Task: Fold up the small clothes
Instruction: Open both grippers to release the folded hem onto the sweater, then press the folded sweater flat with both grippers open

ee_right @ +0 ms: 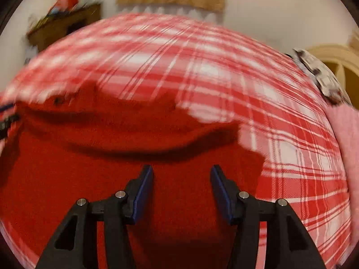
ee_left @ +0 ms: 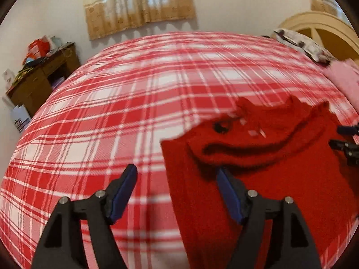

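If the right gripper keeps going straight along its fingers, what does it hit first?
Most likely the fuzzy red knitted garment lying on the red-and-white plaid bedsheet; the open right gripper points down at it, though depth is unclear.

Garment (ee_left: pixel 269 168) on the bed (ee_left: pixel 134 89), desk (ee_left: pixel 42 76) beyond its far-left corner, pillow (ee_left: pixel 300 44) far right.

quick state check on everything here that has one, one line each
red garment: lying on the bed, top part folded over, not gripped
left gripper: jaws open, nothing between them
right gripper: jaws open over the garment
curtain: drawn across the window
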Motion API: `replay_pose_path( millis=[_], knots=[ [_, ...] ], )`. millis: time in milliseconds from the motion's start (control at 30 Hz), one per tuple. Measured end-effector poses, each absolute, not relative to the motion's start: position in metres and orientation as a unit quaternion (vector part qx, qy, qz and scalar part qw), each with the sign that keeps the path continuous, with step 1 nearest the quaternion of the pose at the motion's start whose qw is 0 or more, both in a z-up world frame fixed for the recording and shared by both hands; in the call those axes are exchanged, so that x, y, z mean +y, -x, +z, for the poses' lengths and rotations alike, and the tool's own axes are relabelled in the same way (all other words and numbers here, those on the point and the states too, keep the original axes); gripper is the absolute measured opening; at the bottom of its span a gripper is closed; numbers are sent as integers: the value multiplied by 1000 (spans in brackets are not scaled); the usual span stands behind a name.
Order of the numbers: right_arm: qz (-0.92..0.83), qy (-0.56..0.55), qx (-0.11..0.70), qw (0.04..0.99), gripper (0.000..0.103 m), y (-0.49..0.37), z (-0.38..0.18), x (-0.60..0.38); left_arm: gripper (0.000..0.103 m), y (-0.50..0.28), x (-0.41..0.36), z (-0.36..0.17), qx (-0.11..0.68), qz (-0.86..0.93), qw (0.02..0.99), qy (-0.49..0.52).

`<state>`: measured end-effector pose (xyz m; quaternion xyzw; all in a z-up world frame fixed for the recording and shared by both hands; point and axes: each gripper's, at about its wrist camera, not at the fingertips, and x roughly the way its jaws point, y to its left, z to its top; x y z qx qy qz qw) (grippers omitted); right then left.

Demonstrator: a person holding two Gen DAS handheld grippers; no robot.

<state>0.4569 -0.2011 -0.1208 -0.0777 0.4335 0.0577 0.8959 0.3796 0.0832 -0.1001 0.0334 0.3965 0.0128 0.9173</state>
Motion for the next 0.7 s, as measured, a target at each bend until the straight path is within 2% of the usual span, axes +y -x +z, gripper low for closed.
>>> replay_pose_path(
  millis=[100,267,533,600,667,700],
  knots=[
    [51,19,435,899,55,-456,-116,-219,75,-391,103,-97,399,55,915,8],
    [55,30,419,906,55,-421,-111,-229,75,-388,128,-94,398,72,913,49],
    [62,-40,407,910,55,-345,-99,-285,76,-312,133,-93,394,39,916,65],
    [59,-57,410,908,55,-332,-103,-295,82,-293,128,-91,384,28,921,62],
    [63,-64,423,902,54,-325,-112,-298,92,-274,119,-90,374,20,926,52],
    [68,-63,428,899,51,-323,-116,-297,93,-269,115,-90,371,16,927,46]
  ],
)
